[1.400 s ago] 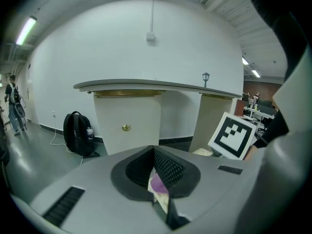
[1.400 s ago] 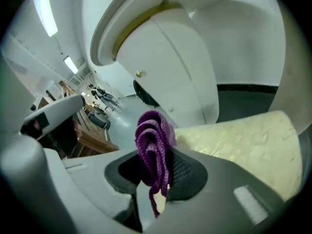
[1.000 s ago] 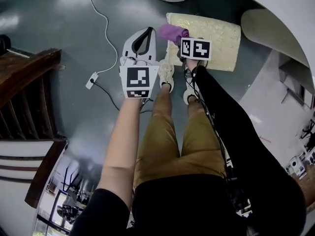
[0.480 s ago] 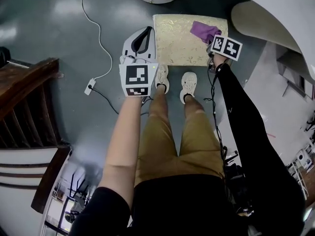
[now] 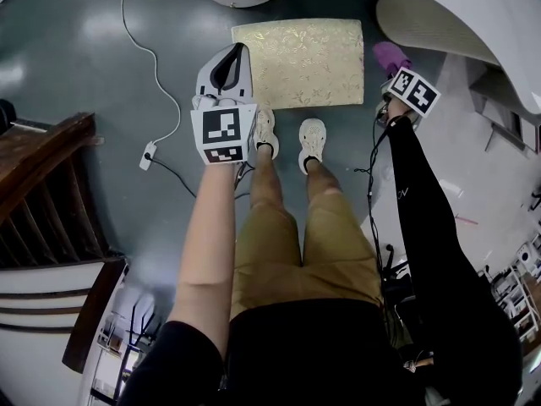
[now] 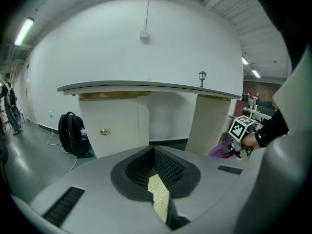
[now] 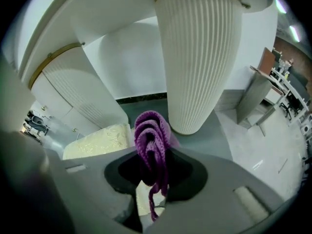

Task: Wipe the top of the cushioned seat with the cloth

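The right tongs (image 7: 155, 188) are clenched on the purple knitted cloth (image 7: 152, 134), which bunches up out of the notch with a loose strand hanging below. From the head view that cloth is off the cushioned seat (image 5: 297, 62) — held just past the seat's right edge, over the floor, not on the gold top. So, as a judgement, the wipe is between strokes or at the end of one. The next move calls for bringing the cloth back over the seat and pressing it flat on the top.

The left tongs (image 6: 158, 199) grasp nothing. Their jaws are drawn almost together, with only a slit through which a sliver of the seat shows, and they hang at the seat's left edge.

Hard to make out: the right jaw tips, covered by the cloth in the head view; the seat's legs or base, unseen from above; and whether the patterned top is clean. In the right gripper view the gripper body cuts off most of the seat.
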Demonstrator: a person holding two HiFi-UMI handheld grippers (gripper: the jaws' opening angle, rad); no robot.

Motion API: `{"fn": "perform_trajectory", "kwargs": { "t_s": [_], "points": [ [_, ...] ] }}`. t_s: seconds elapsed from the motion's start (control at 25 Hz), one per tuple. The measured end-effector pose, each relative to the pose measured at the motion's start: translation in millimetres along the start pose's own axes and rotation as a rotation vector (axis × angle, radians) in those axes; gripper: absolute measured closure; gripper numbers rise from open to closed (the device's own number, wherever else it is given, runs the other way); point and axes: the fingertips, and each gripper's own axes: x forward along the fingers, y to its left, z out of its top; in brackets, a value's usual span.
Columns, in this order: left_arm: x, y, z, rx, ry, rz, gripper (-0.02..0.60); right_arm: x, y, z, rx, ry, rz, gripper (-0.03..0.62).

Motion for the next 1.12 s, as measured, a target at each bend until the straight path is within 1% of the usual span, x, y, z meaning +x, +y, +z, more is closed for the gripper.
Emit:
{"fn": "perform_trajectory", "kwargs": {
  "t_s": [0.12,0.2,0.32,0.44,0.56,0.72,0.96,1.12],
  "points": [
    [-1.4,-11.7,2.4,-0.018,-0.008,0.016,0.574,-4.7,-17.2,1.2,-0.007,-0.009,-0.003,0.505],
    [-4.0,-16.6,4.7,-0.024,-0.016,0.032,0.574,-5.9,-20.0,0.8,-0.018,-0.004,0.014,0.505],
    [-11.2,-21.5,8.6,-0.024,-0.019,0.054,0.574,-11.1,-15.0,0.8,-0.061,-0.003,0.071,0.505],
    [-18.7,-23.9,14.7,-0.036,-0.042,0.062,0.574,-16.9,-8.5,8.5,-0.127,-0.022,0.105,0.505],
    [-27.7,-23.7,14.6,-0.055,-0.066,0.05,0.574,-25.6,11.8,12.3,-0.137,-0.05,0.159,0.505],
    [-34.7,-19.7,6.6,-0.052,-0.061,0.042,0.574,-37.6,66.1,5.1,-0.185,-0.068,0.28,0.505],
    [-55.0,10.6,-1.7,-0.059,-0.076,0.038,0.574,-44.4,187.0,-45.3,-0.319,-0.012,0.456,0.505],
    [-73.2,37.1,-11.5,-0.064,-0.071,0.042,0.574,-57.0,281.5,-97.4,-0.311,0.076,0.657,0.505]
  ]
}}
